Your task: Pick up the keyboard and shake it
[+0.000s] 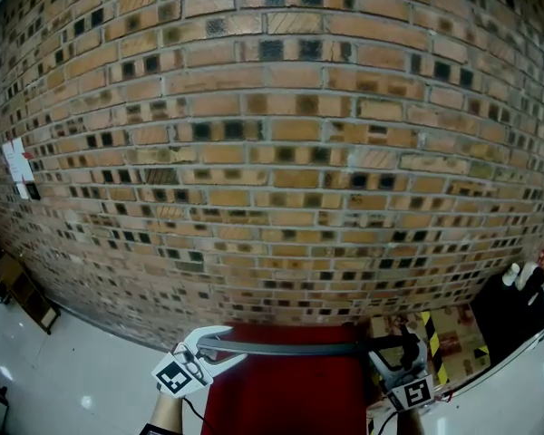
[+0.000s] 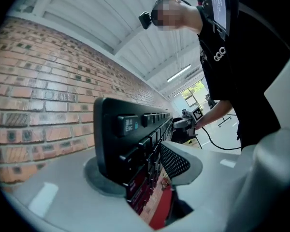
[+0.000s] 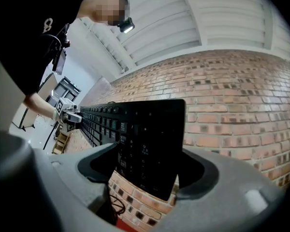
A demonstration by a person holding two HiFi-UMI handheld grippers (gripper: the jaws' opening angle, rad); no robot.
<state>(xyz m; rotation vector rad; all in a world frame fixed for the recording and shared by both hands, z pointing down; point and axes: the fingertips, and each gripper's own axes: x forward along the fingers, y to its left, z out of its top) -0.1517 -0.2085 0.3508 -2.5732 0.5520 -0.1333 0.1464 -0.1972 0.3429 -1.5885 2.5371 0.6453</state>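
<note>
The keyboard (image 1: 299, 346) is held off the ground, raised in front of a brick wall (image 1: 272, 152) and above a red surface (image 1: 281, 395). In the head view it is seen edge-on, as a thin dark strip running nearly level between the two tongs. Its key face is turned towards the person, as shown in both gripper views.

The end bearing the Esc key is clamped by the left tongs (image 1: 214, 343). In the left gripper view one pad is laid against the back of the keyboard (image 2: 118, 139) and the meshed pad (image 2: 176, 159) is pressed on the keys. The jaws are thus closed on the board's thickness, part-way apart.

The opposite end is gripped in the same way by the right tongs (image 1: 394, 350). In the right gripper view the black slab (image 3: 150, 139) is seen standing between the two grey jaws, with both pads against it. The far left tongs (image 3: 70, 116) can be made out at the other end of the key rows.

A marker cube (image 1: 177, 376) is carried under the left tongs and another (image 1: 414, 392) under the right.

Further out, a cardboard box (image 1: 449, 333) with yellow-and-black tape is placed to the right of the red surface, and a sheet of white paper (image 1: 18, 166) is fixed to the wall at the far left. A pale floor (image 1: 72, 370) is visible at lower left.
</note>
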